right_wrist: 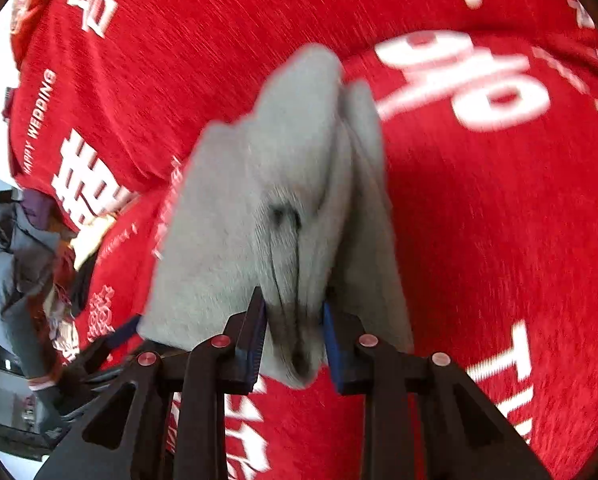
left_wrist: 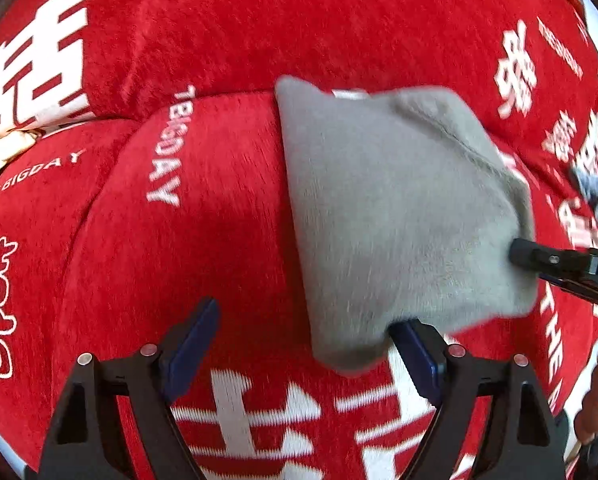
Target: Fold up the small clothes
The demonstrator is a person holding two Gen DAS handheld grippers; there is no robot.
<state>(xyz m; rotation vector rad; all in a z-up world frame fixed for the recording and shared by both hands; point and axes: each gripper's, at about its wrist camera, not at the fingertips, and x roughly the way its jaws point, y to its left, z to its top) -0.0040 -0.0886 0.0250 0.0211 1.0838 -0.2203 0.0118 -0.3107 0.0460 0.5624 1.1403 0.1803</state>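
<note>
Red fuzzy cloth point(left_wrist: 227, 28) with white letters and signs covers the whole surface under everything. On it lies a small grey garment point(left_wrist: 399, 216), soft and already doubled over into a thick pad. It sits in the middle, a bit to the right in the left wrist view.

The right claw point(right_wrist: 295, 320) is pinched shut on the near edge of the grey piece, with a bunch of it squeezed between the blue pads. The left claw point(left_wrist: 307, 344) is wide open. One of its fingers point(left_wrist: 419, 356) touches or slips just under the near corner, but it grips nothing.

I think a fold is being made or pressed flat right now. Next, the left claw would need to grab or hold down its corner so the edges line up.

Both views are blurry. What kind of garment it is cannot be told. Far left in the right wrist view is a heap of other clothes point(right_wrist: 23, 248), hard to make out.
</note>
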